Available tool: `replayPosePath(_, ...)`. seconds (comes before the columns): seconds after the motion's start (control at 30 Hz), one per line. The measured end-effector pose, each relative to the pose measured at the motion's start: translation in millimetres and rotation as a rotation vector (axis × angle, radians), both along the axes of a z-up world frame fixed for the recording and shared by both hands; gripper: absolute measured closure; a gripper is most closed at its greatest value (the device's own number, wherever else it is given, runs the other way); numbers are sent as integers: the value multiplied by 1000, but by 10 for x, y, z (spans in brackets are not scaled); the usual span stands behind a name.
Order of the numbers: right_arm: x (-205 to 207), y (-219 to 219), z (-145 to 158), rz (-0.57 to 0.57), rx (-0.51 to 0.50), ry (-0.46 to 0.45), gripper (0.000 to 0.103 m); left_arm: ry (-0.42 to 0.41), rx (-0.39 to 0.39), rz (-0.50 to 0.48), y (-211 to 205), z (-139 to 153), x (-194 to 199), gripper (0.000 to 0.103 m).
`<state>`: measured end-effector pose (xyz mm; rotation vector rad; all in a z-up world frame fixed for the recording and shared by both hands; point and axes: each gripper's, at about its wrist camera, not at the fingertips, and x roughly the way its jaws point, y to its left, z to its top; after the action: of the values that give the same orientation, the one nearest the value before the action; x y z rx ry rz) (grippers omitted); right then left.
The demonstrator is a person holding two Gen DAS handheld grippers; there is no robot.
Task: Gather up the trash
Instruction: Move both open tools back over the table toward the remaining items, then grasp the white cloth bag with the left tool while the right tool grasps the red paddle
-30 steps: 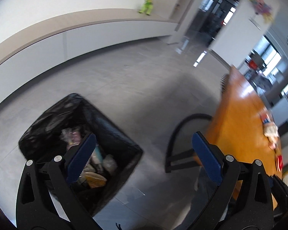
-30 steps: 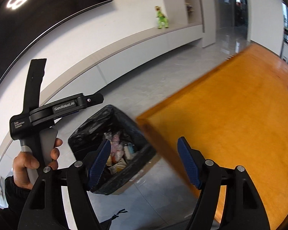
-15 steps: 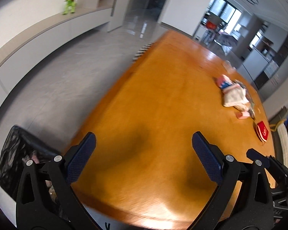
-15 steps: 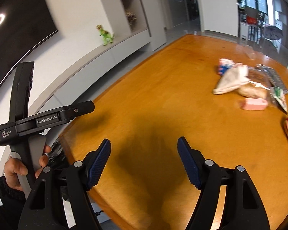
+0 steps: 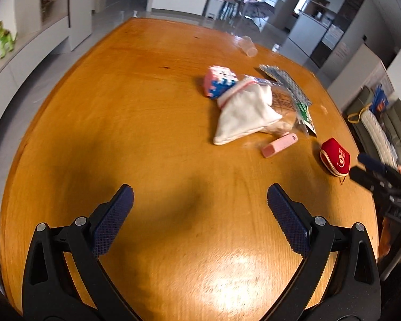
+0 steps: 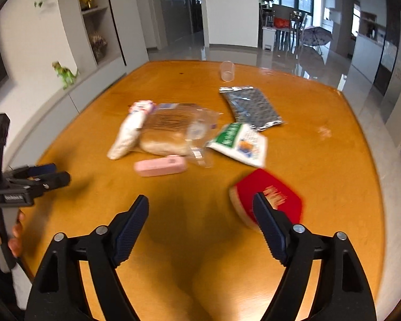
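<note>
Litter lies on the orange wooden table (image 5: 120,123): a white pouch (image 5: 243,115), a pink and blue carton (image 5: 218,81), a clear bread bag (image 6: 171,131), a pink bar (image 6: 160,167), a green and white packet (image 6: 240,143), a dark foil bag (image 6: 251,108), a clear plastic cup (image 6: 227,71) and a red pouch (image 6: 270,199). My left gripper (image 5: 200,203) hangs open over bare wood, well short of the pile. My right gripper (image 6: 200,212) has its jaws opening with nothing between them; the red pouch lies just beyond its right finger (image 6: 270,224).
A low grey ledge with a green toy dinosaur (image 6: 64,72) runs along the left wall. Chairs and an umbrella (image 6: 316,36) stand on the glossy floor beyond the table. A hand (image 6: 2,238) holds the other gripper at the right wrist view's left edge.
Both grippers have swung away from the black-lined bin on the floor and over the table, so the litter pile is now in front of them. The right jaws stand slightly wider.
</note>
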<state>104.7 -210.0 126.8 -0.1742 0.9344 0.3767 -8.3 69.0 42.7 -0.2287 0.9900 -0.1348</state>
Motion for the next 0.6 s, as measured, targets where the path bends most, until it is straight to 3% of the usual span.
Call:
replayPosePath(0.27,457,-181,-402,51,-138,90,21,50,-21,-67,-186,-115,415,6)
replayPosePath(0.37,525,-228,-585,22,-132,135,21,76,-53,-73,-252,-170,638,6)
replayPosePath(0.53,459,-269,-604,-28,-97,128,27,58,-147,-24,-234,-154,942,6)
replayPosePath(0.6,366,-266,-602,-39,-96,127,27,47,-146,-15,-234,-171,1019,6)
